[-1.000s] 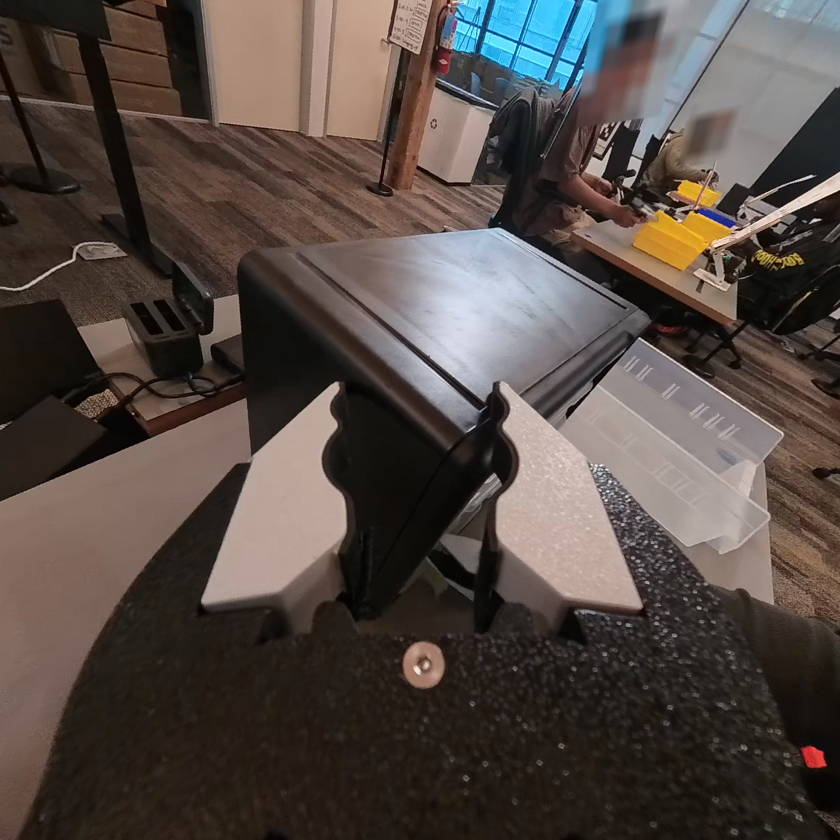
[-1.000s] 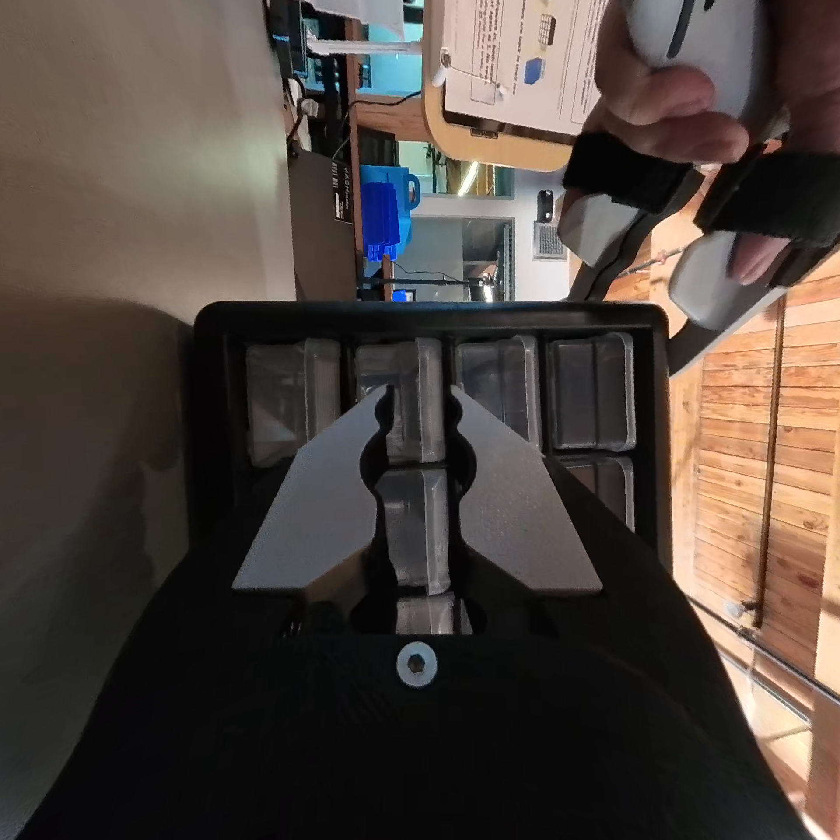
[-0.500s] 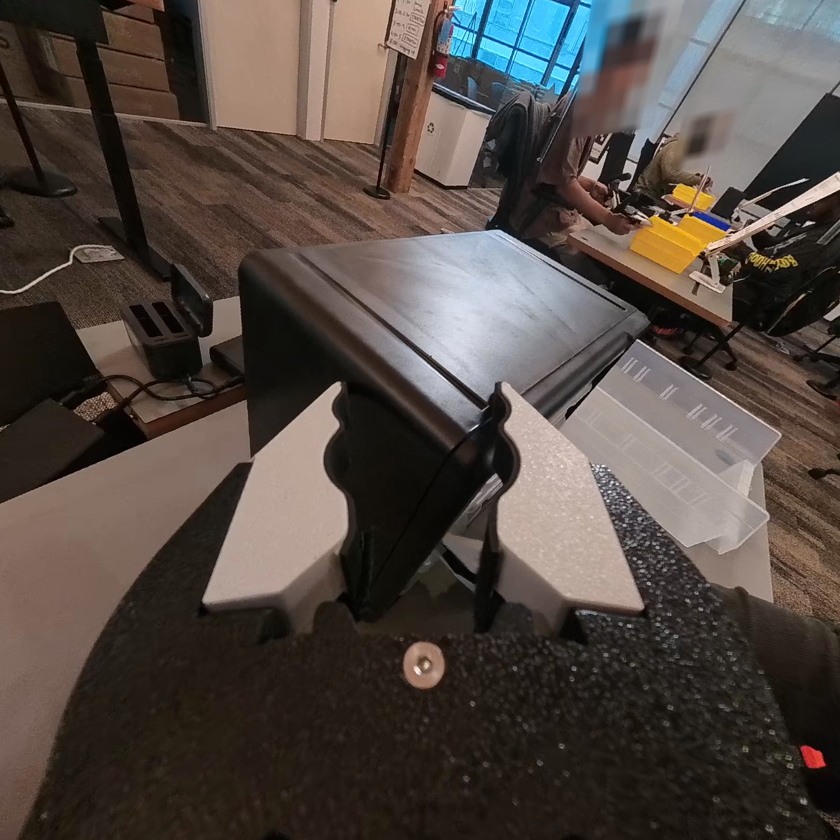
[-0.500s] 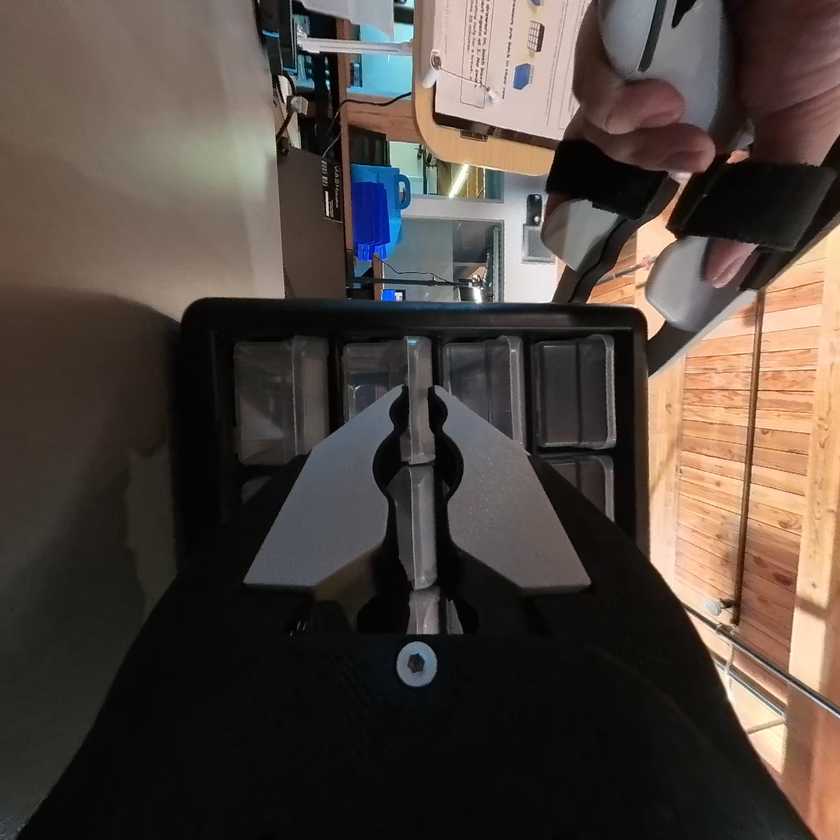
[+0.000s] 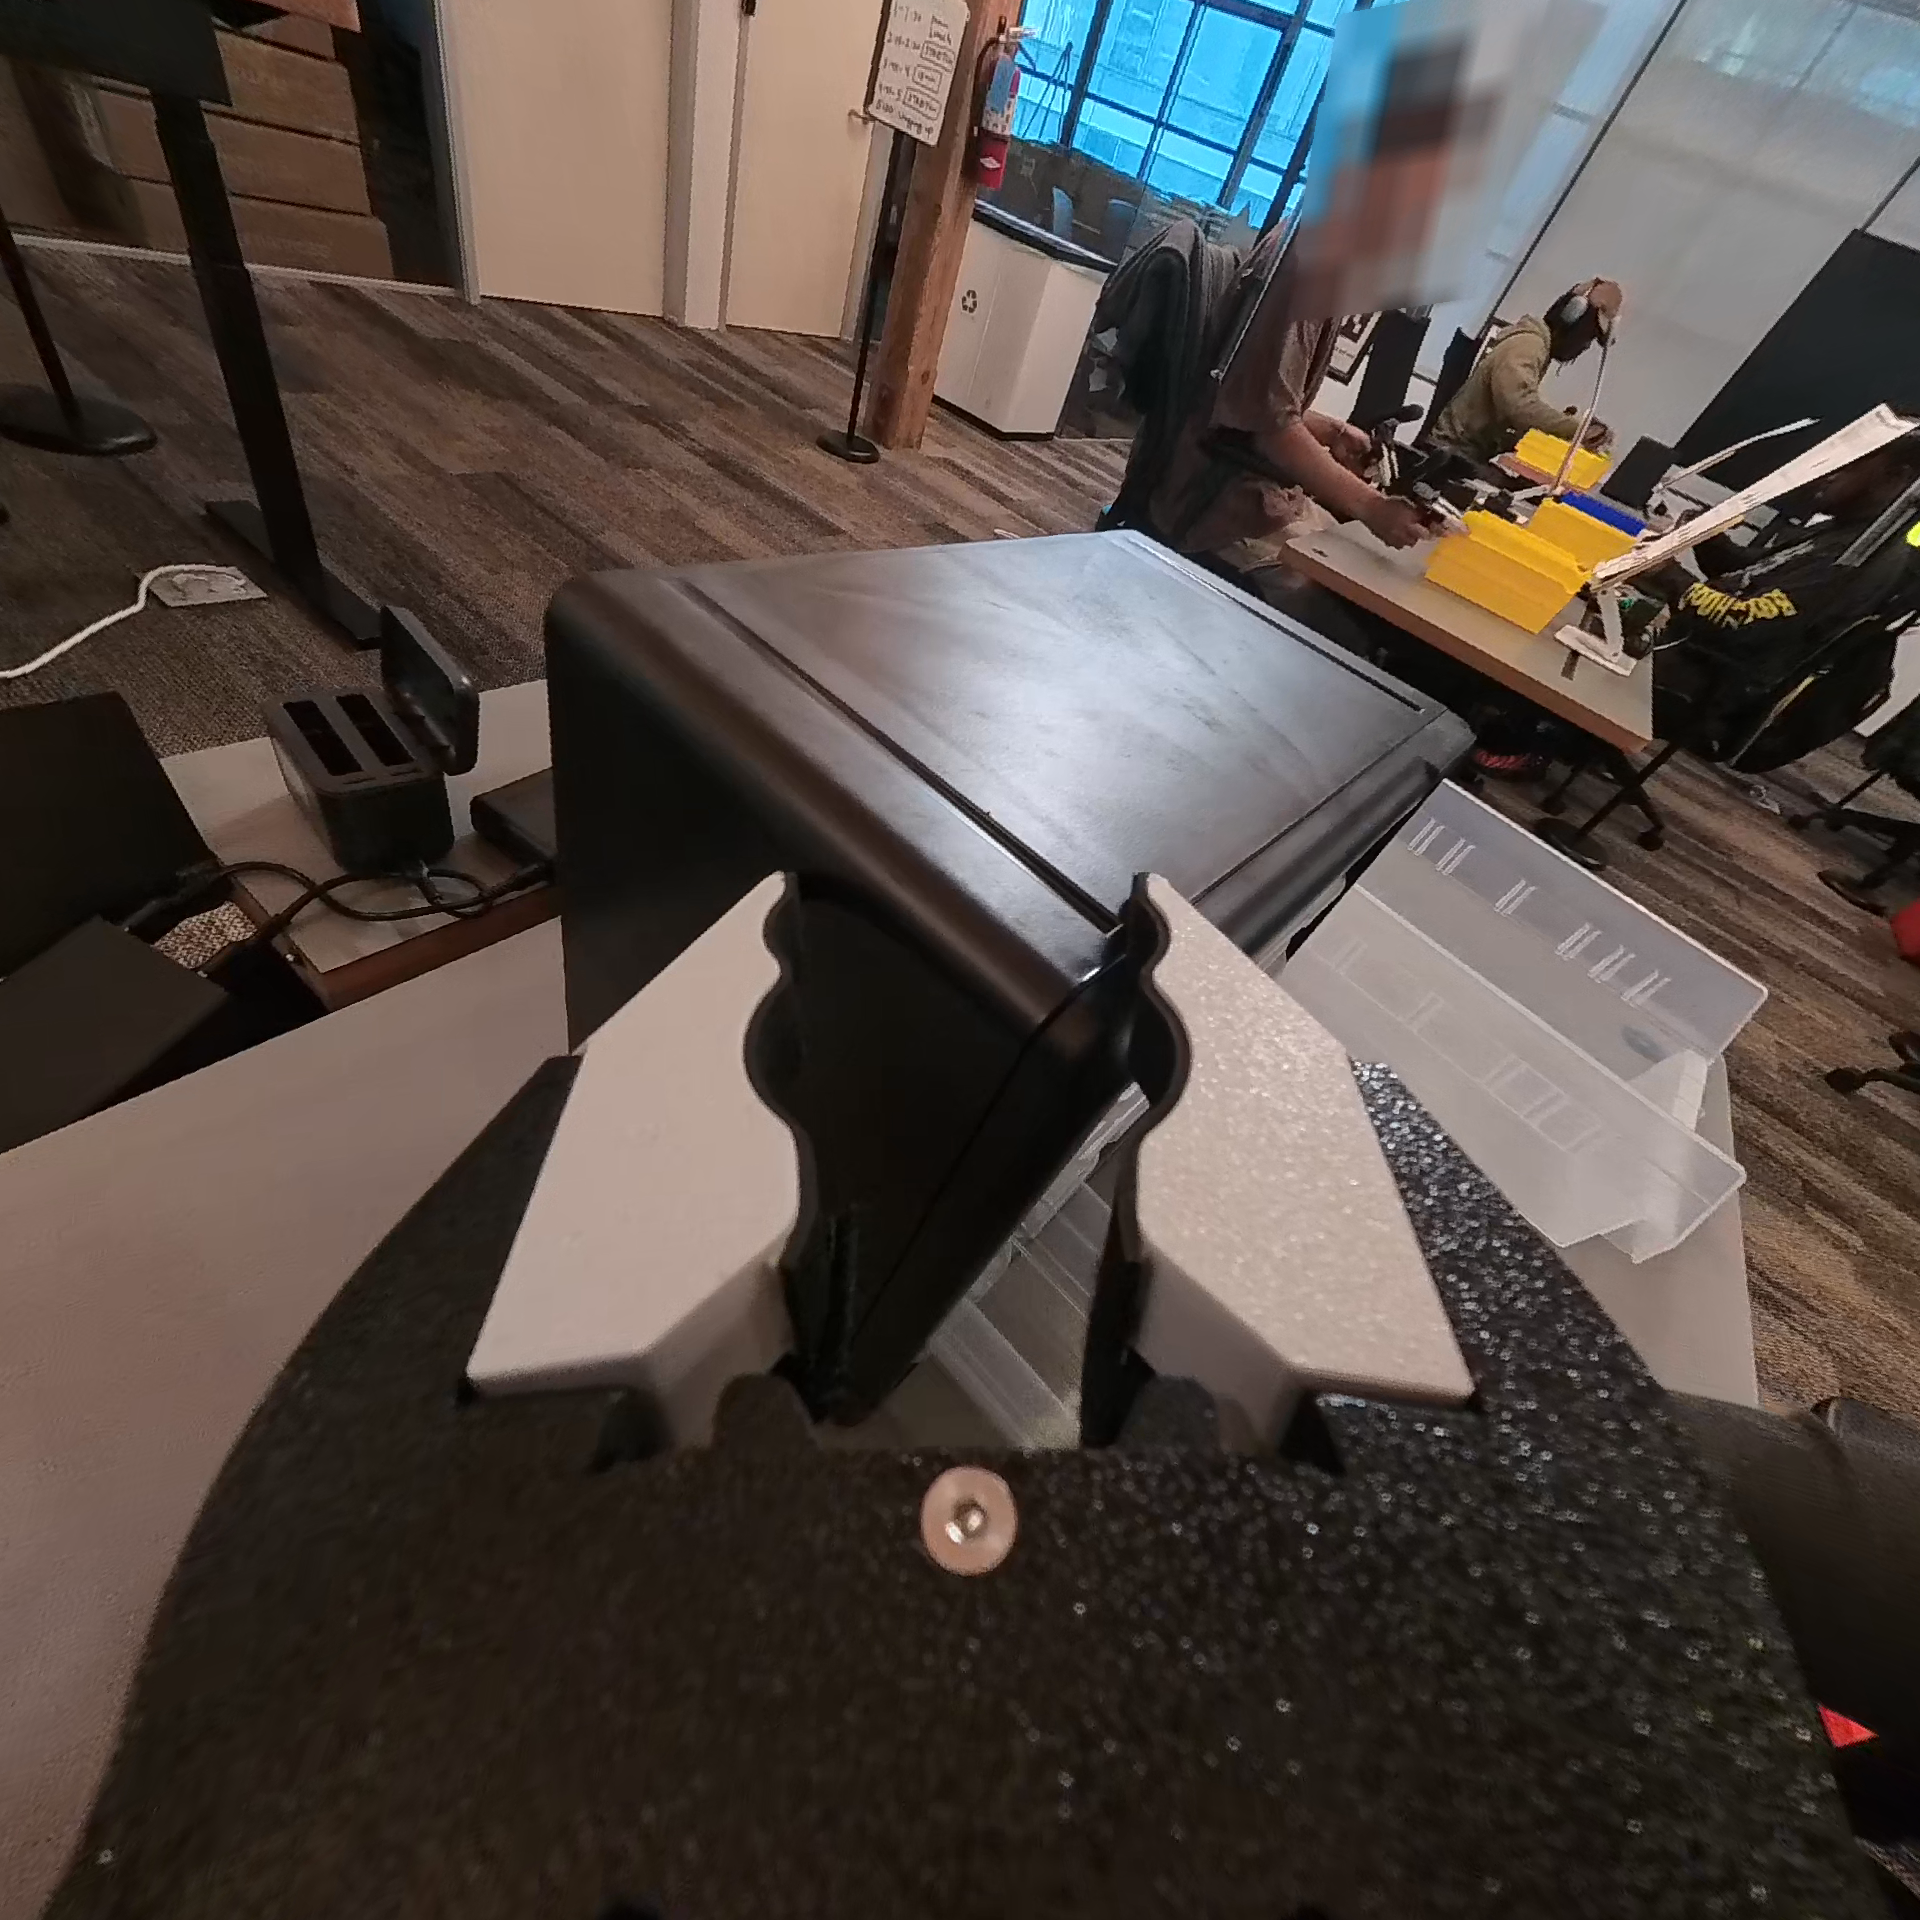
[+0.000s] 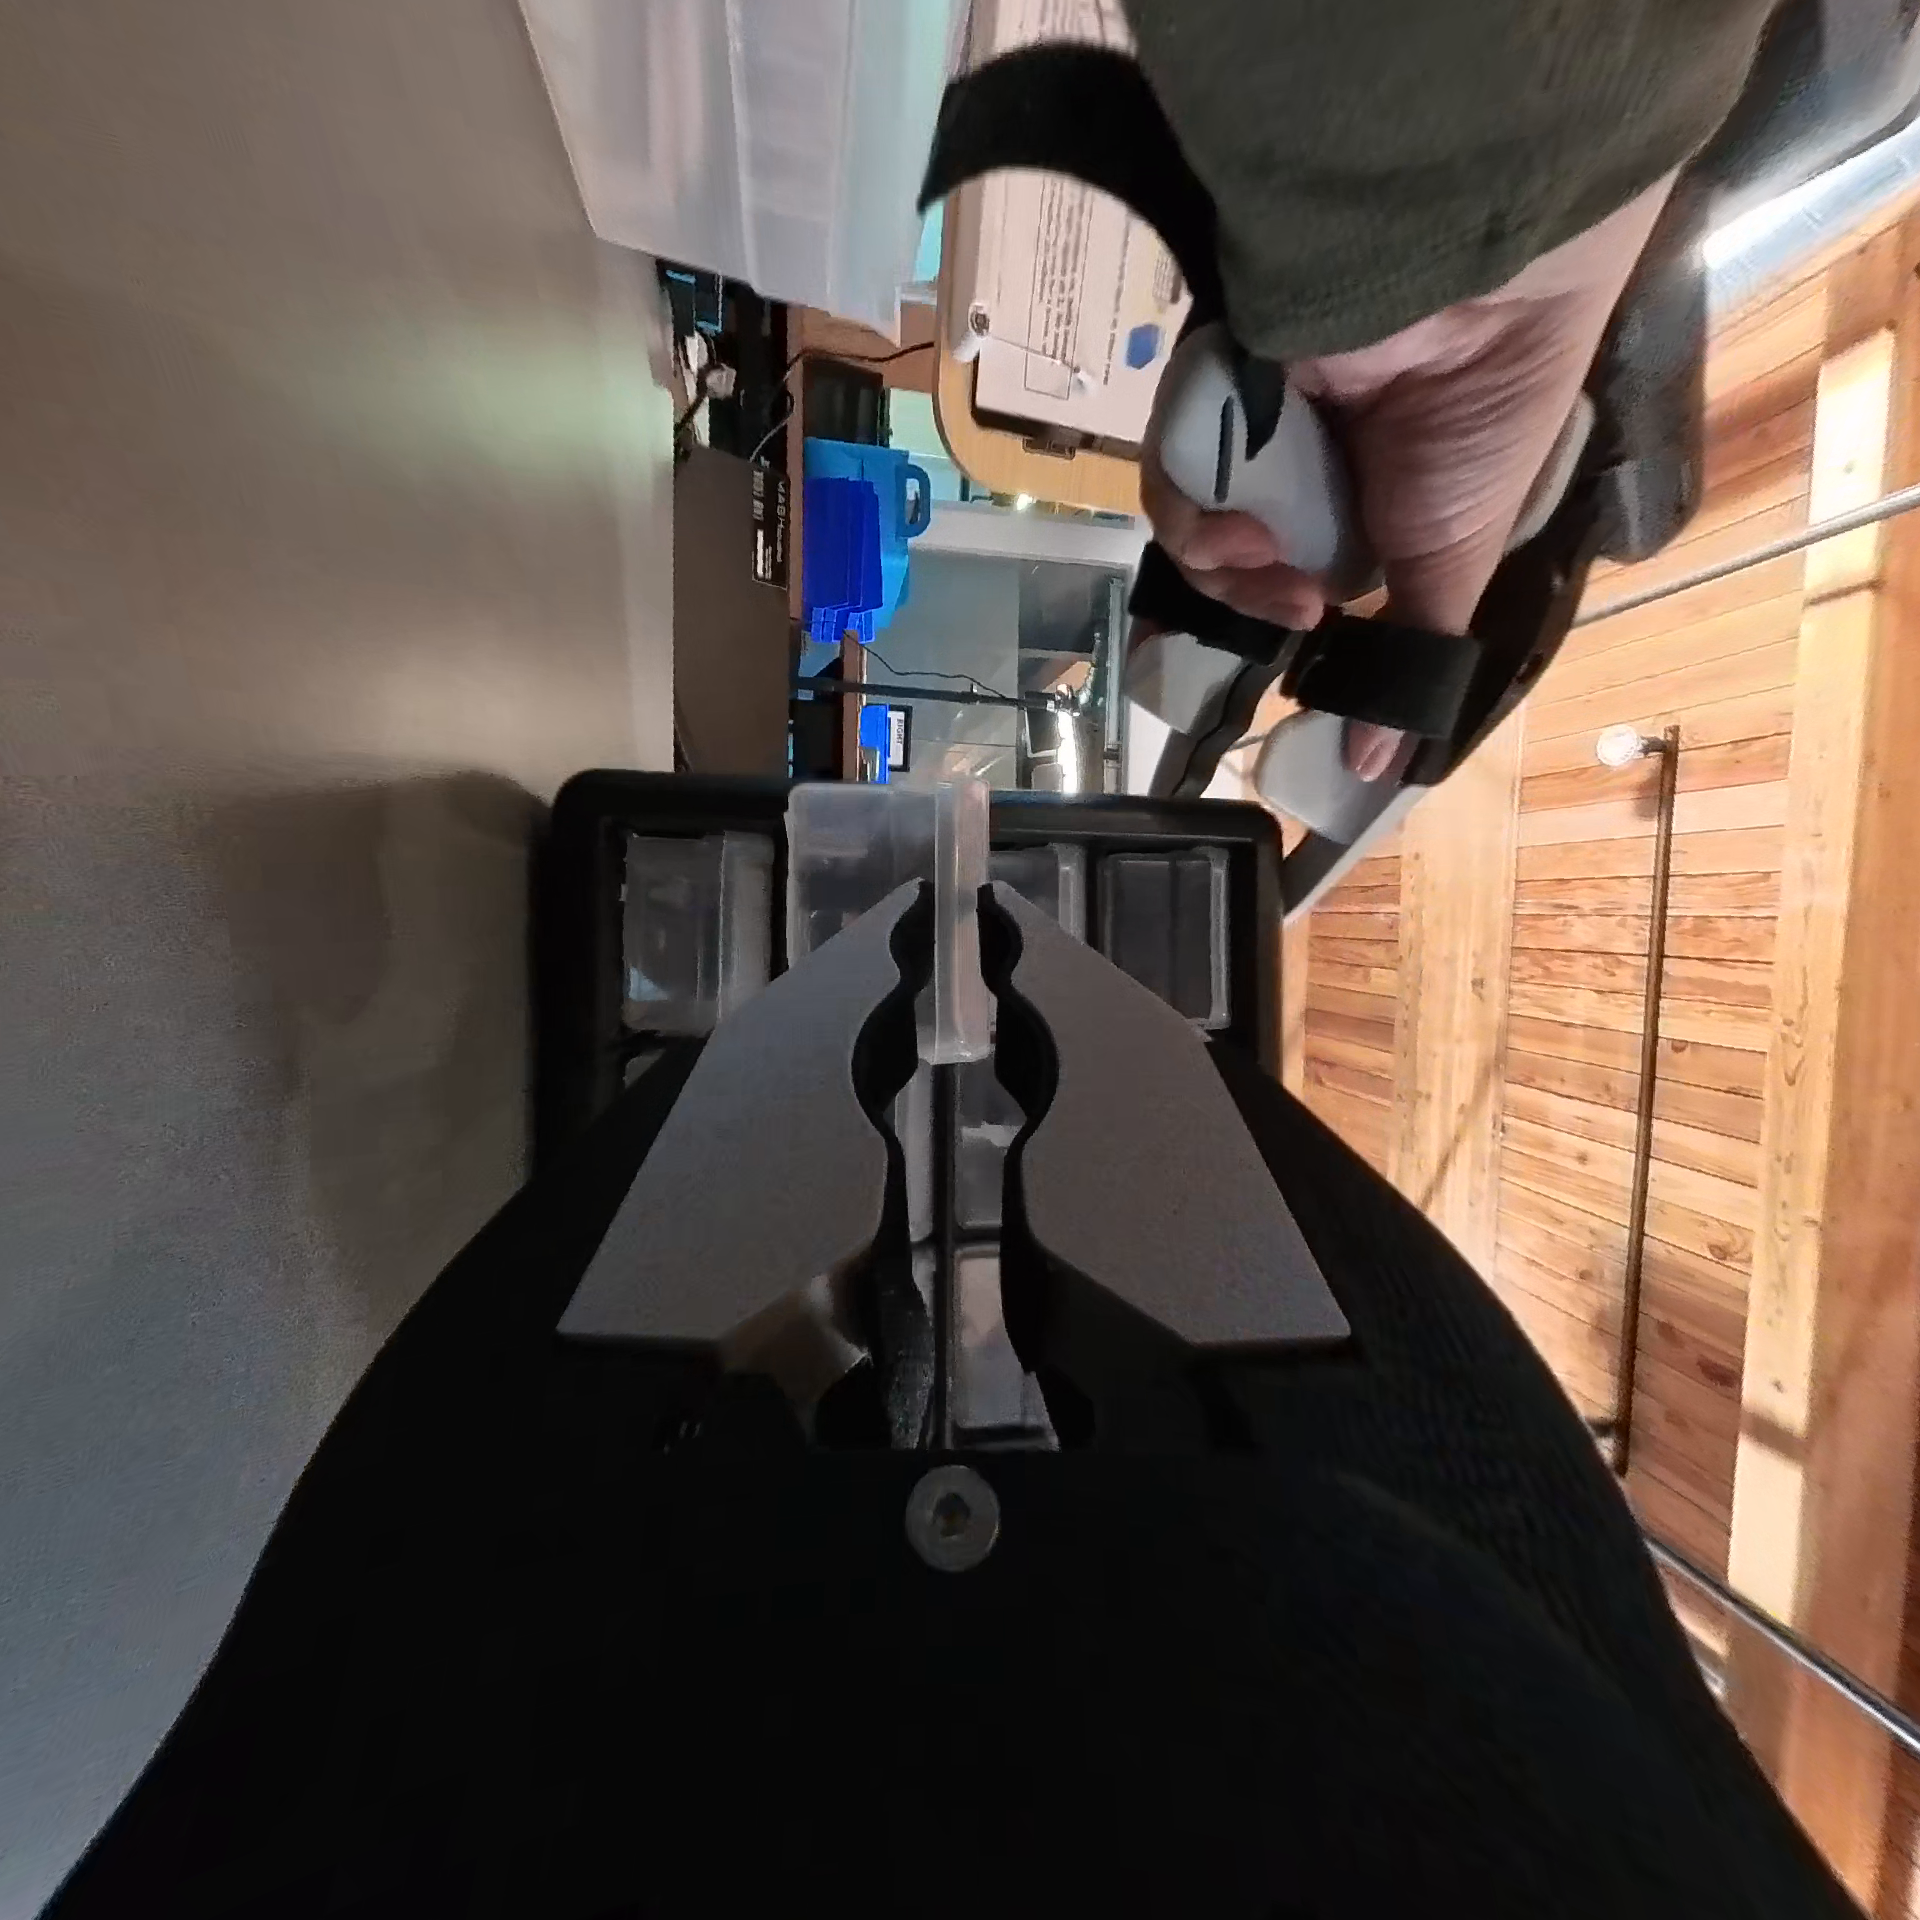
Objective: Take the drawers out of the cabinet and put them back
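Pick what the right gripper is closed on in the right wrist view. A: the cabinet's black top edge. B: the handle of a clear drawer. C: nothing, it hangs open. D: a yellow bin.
B: the right gripper pinches the upright handle tab of a clear drawer that sticks out of the black cabinet.

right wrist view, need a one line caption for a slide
Right gripper fingers pinch the handle of a clear drawer drawn partway out of the black cabinet, while the left gripper steadies it.

Black cabinet [image 5: 1039, 707], clear drawers [image 6: 883, 862], grey-fingered tools, yellow bins [image 5: 1507, 582].
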Motion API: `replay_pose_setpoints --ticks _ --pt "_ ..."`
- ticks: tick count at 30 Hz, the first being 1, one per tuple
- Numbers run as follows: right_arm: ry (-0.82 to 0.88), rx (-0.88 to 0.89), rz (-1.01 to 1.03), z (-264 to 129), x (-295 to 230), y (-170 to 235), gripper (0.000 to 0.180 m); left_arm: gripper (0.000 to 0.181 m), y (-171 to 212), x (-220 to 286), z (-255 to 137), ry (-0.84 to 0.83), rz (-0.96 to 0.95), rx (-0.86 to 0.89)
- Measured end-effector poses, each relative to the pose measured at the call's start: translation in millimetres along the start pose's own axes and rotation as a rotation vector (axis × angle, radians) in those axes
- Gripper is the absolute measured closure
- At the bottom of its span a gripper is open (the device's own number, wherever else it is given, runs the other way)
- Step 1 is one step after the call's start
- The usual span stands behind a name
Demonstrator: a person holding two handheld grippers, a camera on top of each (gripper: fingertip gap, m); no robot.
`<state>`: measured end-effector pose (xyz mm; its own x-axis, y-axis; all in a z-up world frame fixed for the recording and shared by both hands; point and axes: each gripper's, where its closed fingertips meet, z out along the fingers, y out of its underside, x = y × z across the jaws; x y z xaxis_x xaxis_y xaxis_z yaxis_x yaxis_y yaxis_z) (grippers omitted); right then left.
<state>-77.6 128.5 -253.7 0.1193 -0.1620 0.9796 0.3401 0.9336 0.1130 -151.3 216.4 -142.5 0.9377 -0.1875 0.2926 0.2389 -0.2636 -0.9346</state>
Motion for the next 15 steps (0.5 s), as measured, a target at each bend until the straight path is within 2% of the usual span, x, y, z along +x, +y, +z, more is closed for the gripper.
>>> replay_pose_setpoints --ticks 9,15 --pt "0.003 0.031 0.023 -31.4 8.3 -24.9 0.173 0.12 -0.5 -0.3 0.2 -0.002 0.009 0.002" --pt "-0.022 0.002 0.037 -49.7 9.8 -25.1 0.174 0.122 -1.3 -1.0 0.6 -0.008 0.017 0.004"
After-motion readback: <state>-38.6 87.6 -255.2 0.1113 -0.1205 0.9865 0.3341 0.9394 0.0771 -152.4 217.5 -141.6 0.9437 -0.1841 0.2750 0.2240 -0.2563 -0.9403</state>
